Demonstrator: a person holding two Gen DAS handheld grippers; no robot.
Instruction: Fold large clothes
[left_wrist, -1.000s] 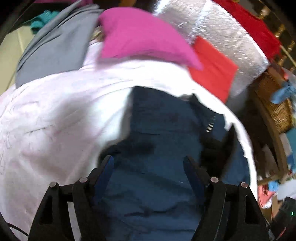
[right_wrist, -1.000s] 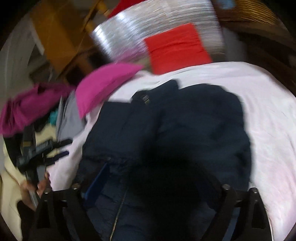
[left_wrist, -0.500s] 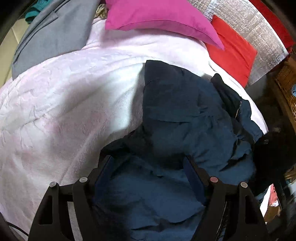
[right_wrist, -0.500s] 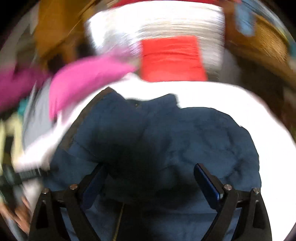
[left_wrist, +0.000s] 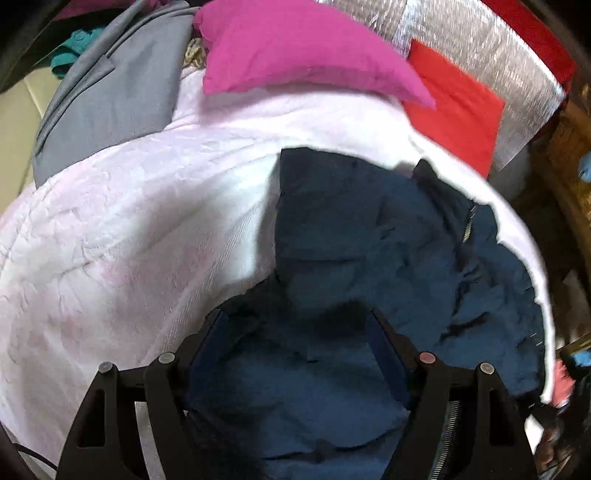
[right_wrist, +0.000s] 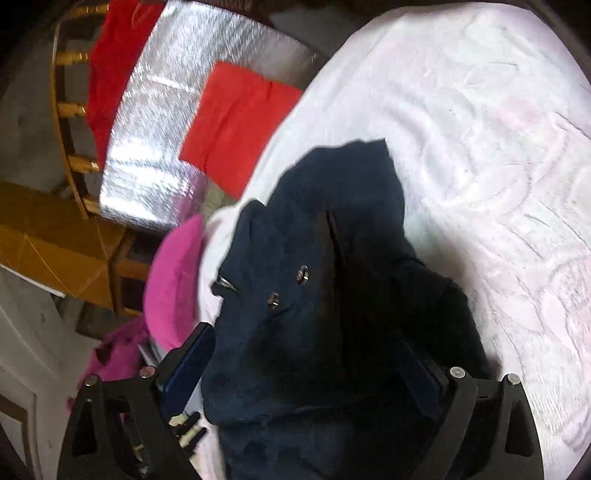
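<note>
Clearly the jacket (left_wrist: 369, 236), bunched at the bed's (left_wrist: 129, 221) edge nr the pillow (left_wrist: 295, 48), looks soft, bulky, slippery, so I'd pinch hem/zip seam; left gripper (left_wrist: 299, 336) wide, right gripper (right_wrist: 306, 354) closing, both over cloth, no grip.

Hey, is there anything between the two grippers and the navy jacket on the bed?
Nothing visible. The navy jacket lies directly under the left gripper, fabric filling the gap between its open jaws. The right gripper, its jaws closing, also has jacket fabric between them. The pink pillow sits at the far edge, off the jacket.
</note>
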